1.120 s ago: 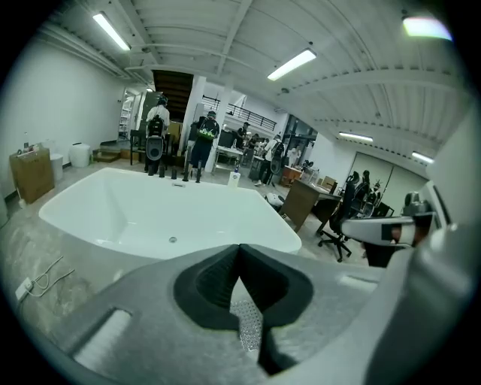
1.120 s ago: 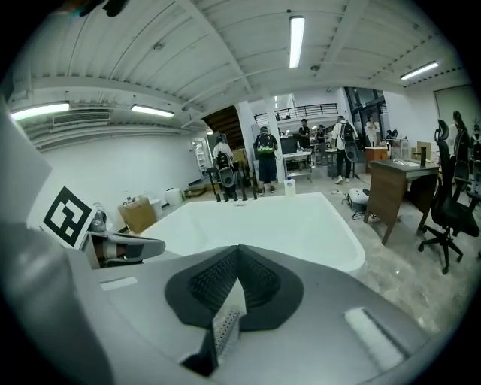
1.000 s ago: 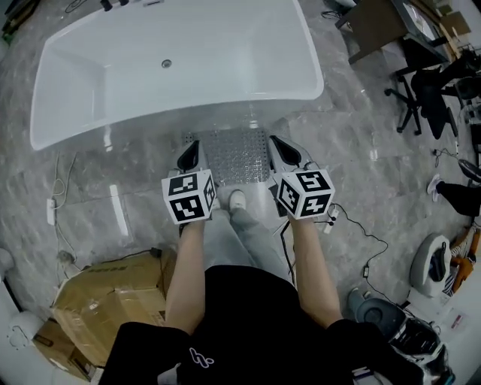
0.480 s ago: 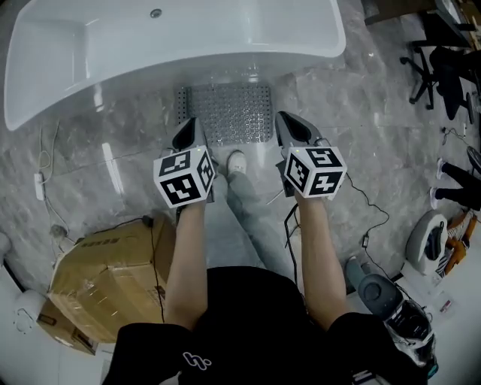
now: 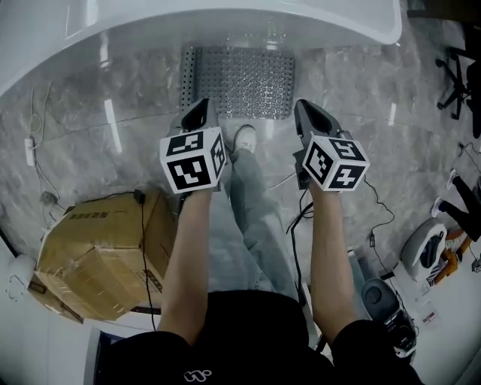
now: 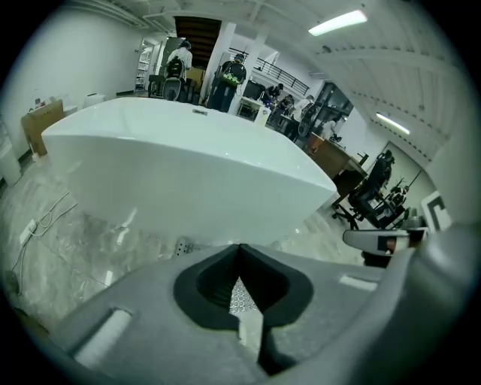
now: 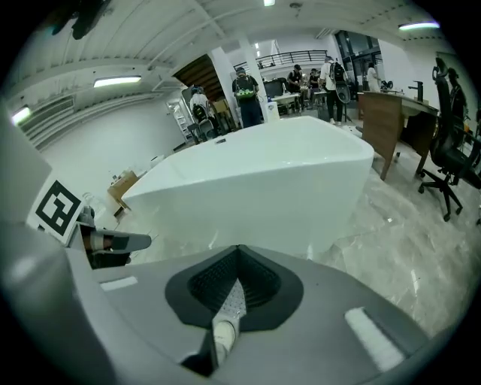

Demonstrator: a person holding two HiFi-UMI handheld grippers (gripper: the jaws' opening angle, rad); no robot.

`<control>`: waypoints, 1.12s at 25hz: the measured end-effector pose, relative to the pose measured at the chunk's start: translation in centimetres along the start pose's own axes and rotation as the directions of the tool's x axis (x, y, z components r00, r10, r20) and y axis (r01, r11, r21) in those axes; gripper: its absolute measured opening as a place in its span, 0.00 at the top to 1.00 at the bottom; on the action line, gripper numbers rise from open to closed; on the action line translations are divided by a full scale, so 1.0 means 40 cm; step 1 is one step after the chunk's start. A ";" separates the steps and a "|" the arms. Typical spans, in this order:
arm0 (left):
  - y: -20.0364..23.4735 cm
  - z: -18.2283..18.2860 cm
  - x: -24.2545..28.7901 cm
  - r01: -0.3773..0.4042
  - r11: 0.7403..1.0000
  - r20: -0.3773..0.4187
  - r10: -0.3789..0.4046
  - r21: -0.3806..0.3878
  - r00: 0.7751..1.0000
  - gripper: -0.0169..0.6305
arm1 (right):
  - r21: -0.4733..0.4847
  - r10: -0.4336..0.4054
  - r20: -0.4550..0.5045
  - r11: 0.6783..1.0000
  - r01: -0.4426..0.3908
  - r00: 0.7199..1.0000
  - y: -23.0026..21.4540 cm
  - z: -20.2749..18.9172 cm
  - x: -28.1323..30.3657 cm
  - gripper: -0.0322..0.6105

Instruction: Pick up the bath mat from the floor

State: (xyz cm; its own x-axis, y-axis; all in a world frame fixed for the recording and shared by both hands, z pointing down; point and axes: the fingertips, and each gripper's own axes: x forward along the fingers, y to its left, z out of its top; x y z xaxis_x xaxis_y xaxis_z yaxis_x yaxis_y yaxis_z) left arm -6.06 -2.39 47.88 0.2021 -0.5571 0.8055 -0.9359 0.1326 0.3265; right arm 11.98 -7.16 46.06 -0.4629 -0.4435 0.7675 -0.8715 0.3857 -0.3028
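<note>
The bath mat (image 5: 239, 81), clear and covered in small bumps, lies flat on the grey marble floor against the white bathtub (image 5: 225, 22). My left gripper (image 5: 197, 113) hovers just short of the mat's near left corner, shut and empty. My right gripper (image 5: 307, 114) hangs off its near right corner, also shut with nothing in it. In the left gripper view a strip of the mat (image 6: 239, 297) shows under the closed left gripper (image 6: 240, 248). The right gripper view has the mat (image 7: 233, 301) below the closed right gripper (image 7: 239, 250).
The person's white shoe (image 5: 244, 137) stands on the floor at the mat's near edge, between the grippers. A taped cardboard box (image 5: 98, 252) sits at the left. A black cable (image 5: 301, 214) runs under the right arm. Office chairs and several people are beyond the tub.
The tub and mat have slid up the head view. The gripper tips flanked the mat a second ago; now they sit short of its near edge. Both stay shut.
</note>
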 end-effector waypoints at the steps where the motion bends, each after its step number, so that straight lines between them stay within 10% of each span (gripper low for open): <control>1: 0.007 -0.016 0.015 -0.004 1.000 -0.011 0.004 0.002 1.000 0.97 | 0.002 0.006 -0.012 1.000 -0.006 1.000 -0.007 -0.018 0.014 0.94; 28: 0.200 -0.347 0.454 0.014 1.000 -0.175 -0.013 -0.001 0.985 0.97 | 0.072 0.076 -0.098 0.995 -0.069 0.992 -0.221 -0.379 0.438 0.94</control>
State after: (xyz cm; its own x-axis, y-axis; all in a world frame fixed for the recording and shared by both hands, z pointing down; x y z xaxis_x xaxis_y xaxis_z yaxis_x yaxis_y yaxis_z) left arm -5.87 -0.07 71.97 0.2620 -0.4069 0.8751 -0.9329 0.1255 0.3376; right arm 14.02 -6.08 70.76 -0.5093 -0.3316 0.7942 -0.8472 0.3557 -0.3948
